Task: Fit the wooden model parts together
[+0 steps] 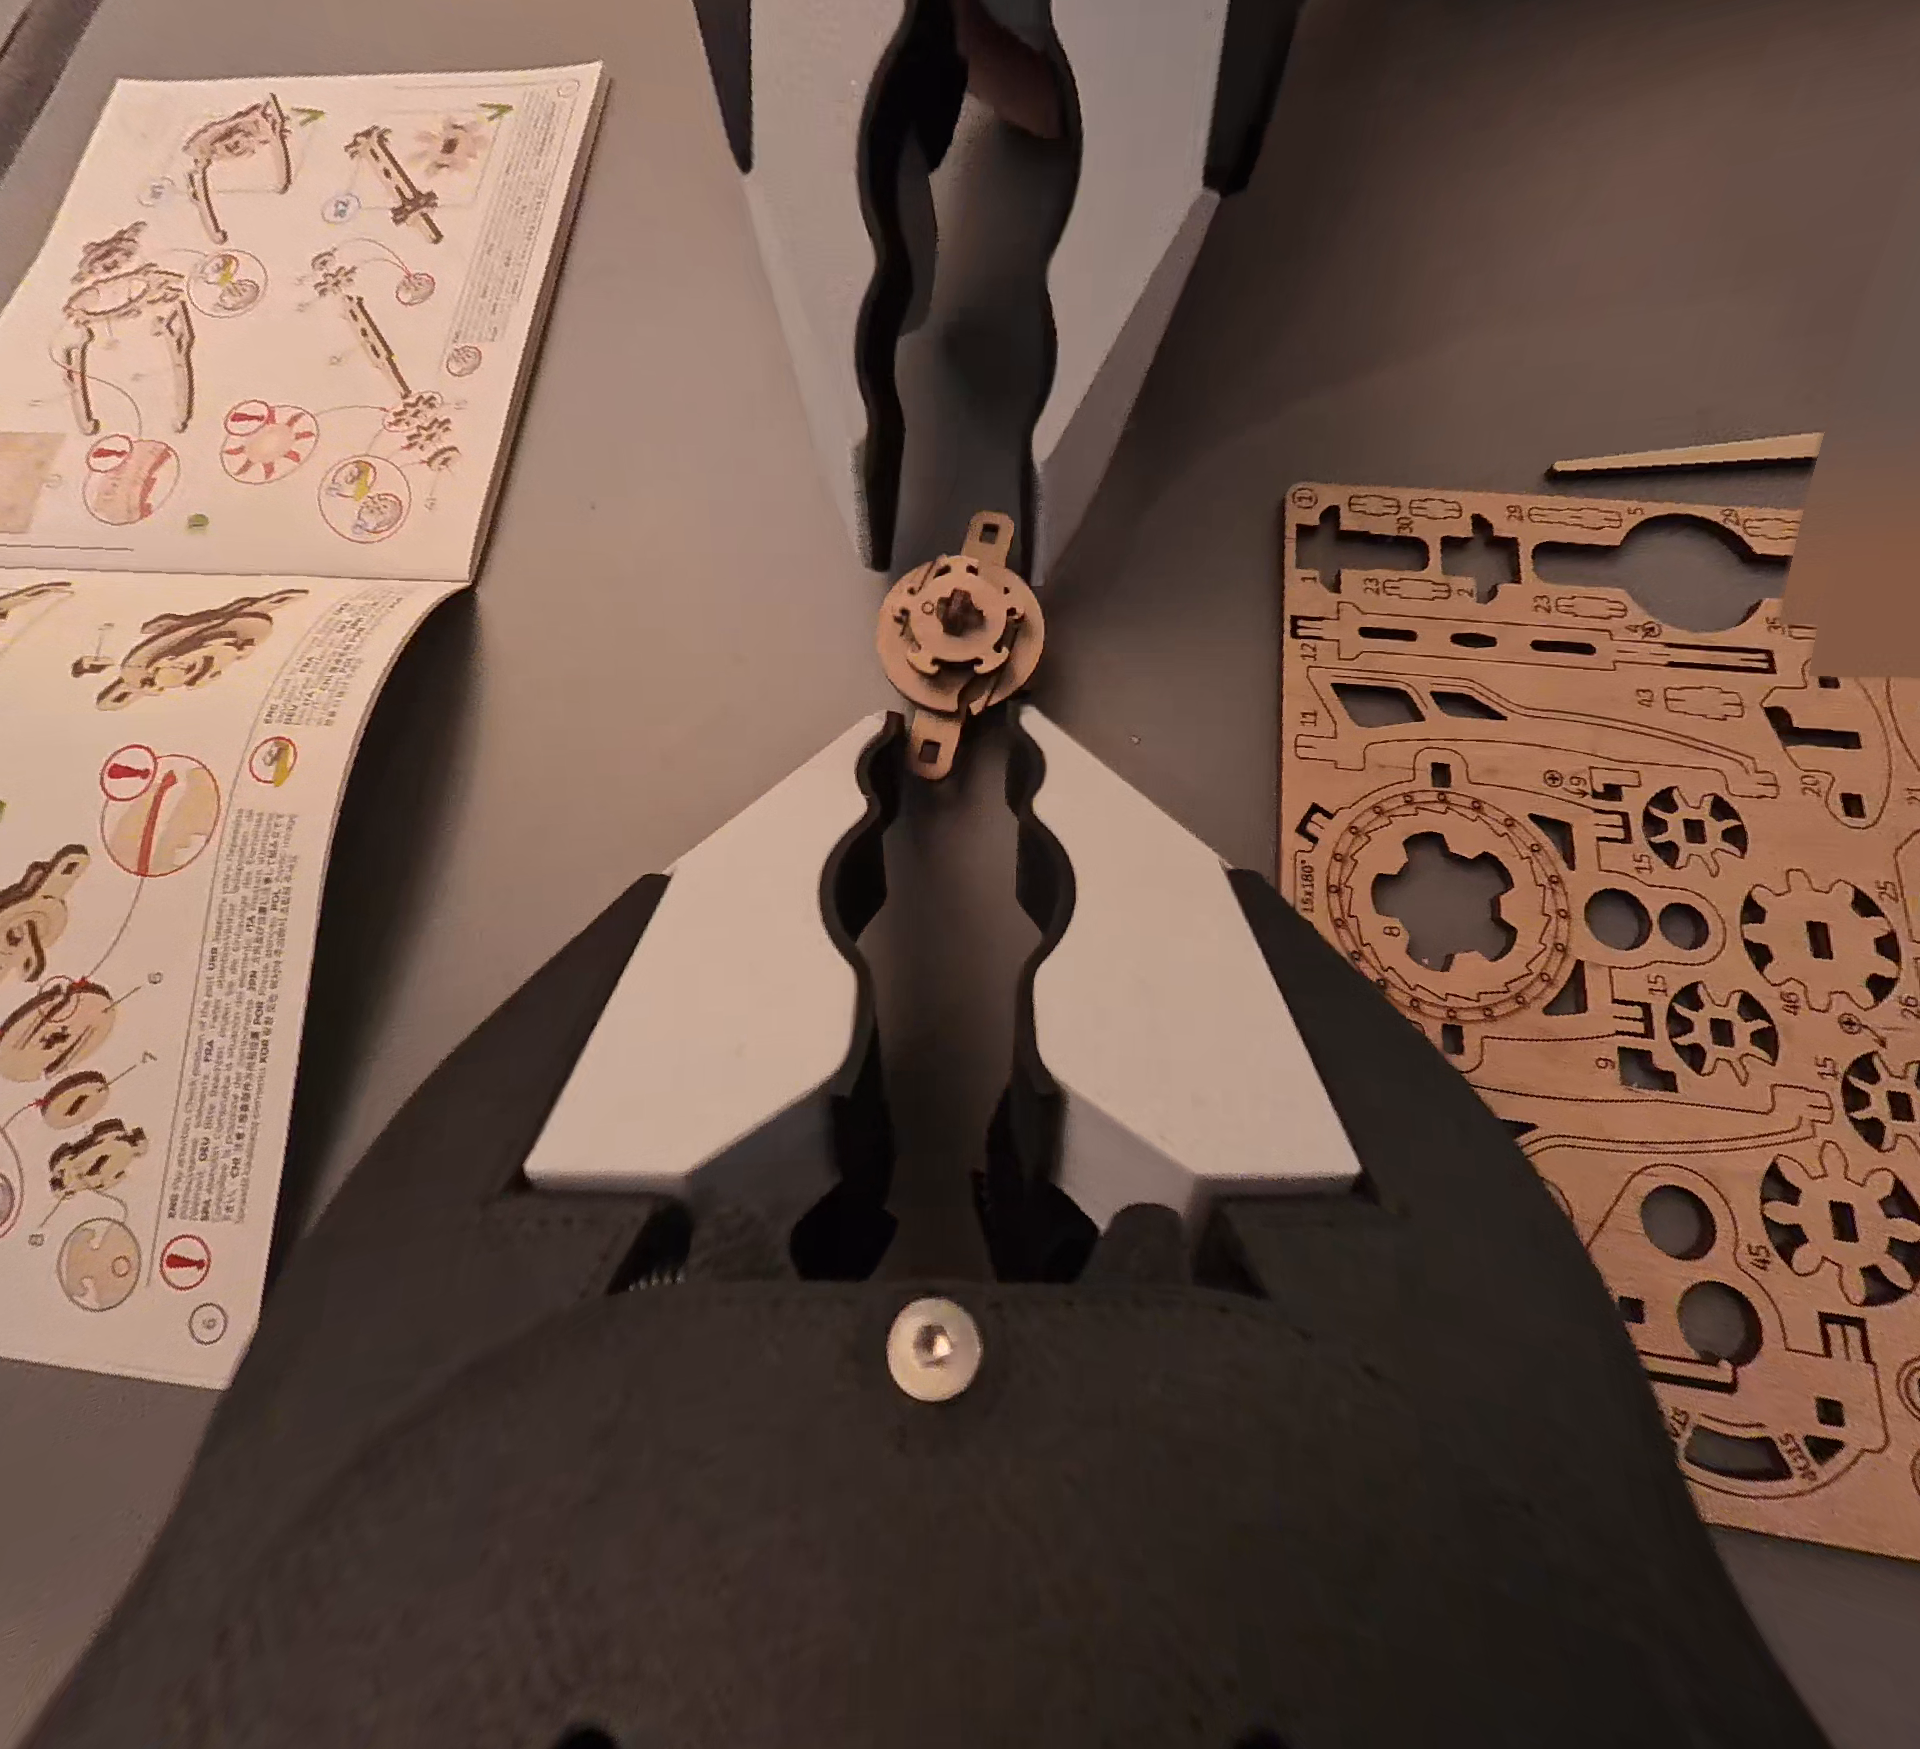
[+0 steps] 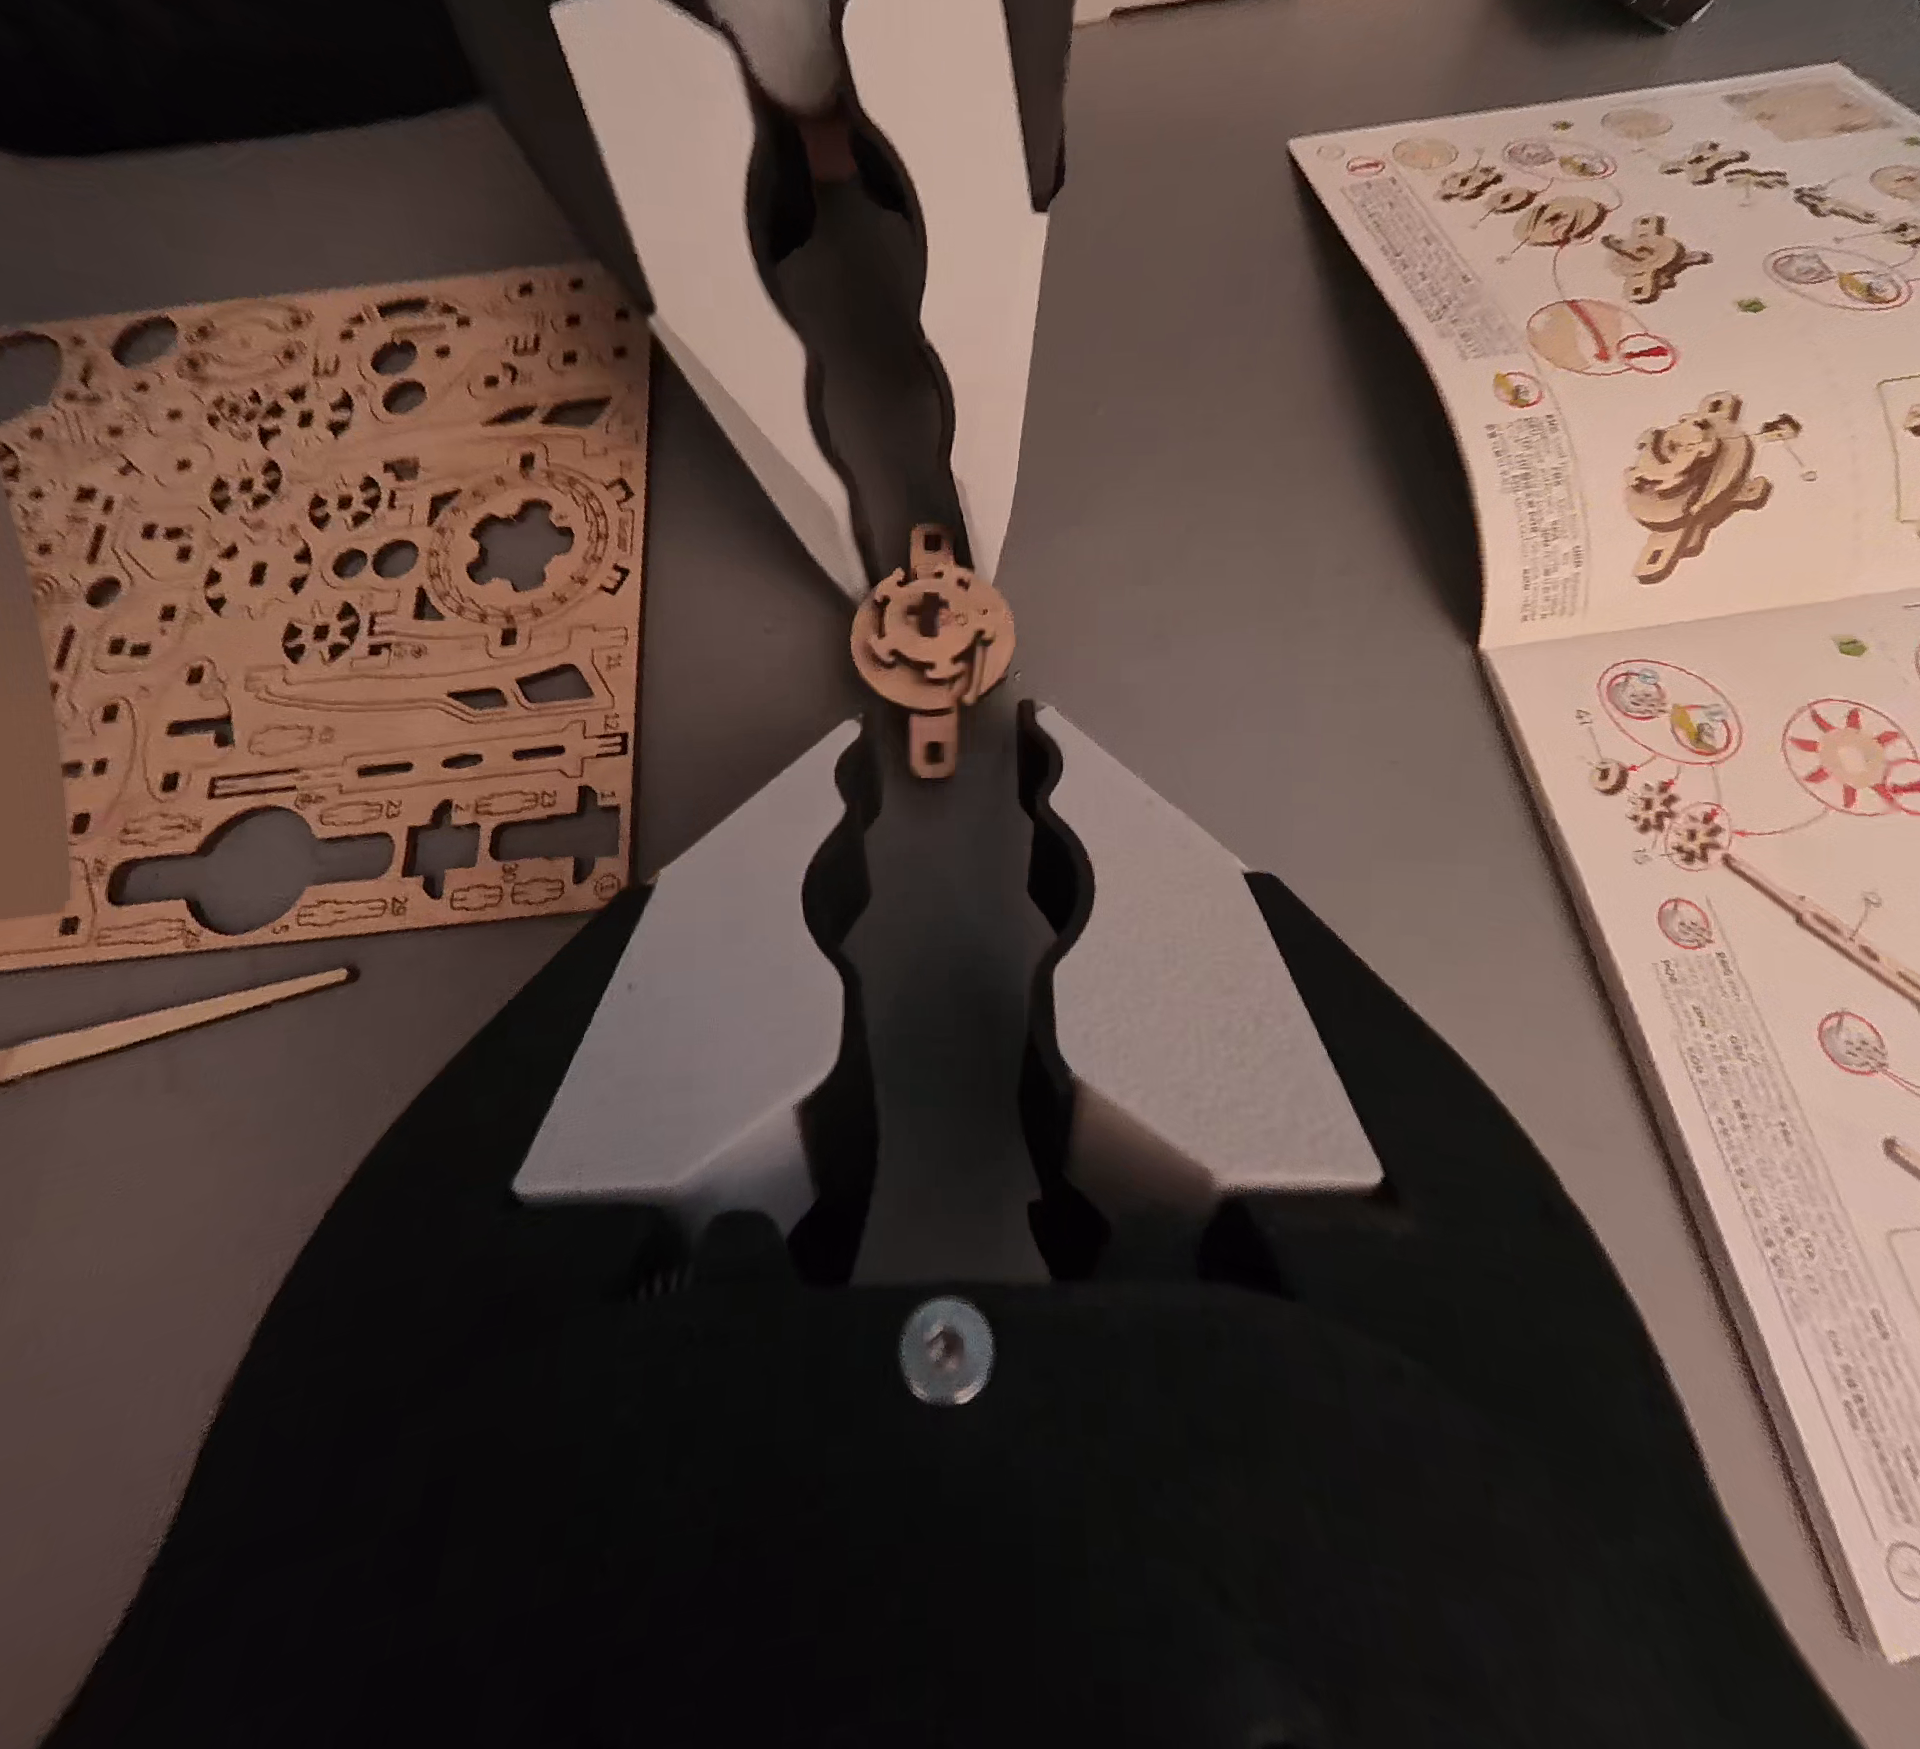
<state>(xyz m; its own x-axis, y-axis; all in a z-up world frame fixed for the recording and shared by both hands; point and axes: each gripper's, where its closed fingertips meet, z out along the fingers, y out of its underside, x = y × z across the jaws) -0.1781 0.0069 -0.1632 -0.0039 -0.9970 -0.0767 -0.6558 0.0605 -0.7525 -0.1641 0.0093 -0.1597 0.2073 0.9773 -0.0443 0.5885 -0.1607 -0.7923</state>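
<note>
At the centre of both wrist views we see a small round wooden assembly [image 1: 958,645] with a tab at each end, held above the grey table [image 1: 665,764] between the two grippers, which meet tip to tip. Our left gripper [image 1: 951,725] is narrowed onto the lower tab and the right gripper [image 2: 948,725] looks pinched onto the opposite one, though contact there is hard for us to confirm. In the left wrist view the wooden parts sheet [image 1: 1558,1024] lies at right, with a thin wooden stick [image 1: 1688,456] just above it, and the open instruction booklet [image 1: 260,556] at left.
</note>
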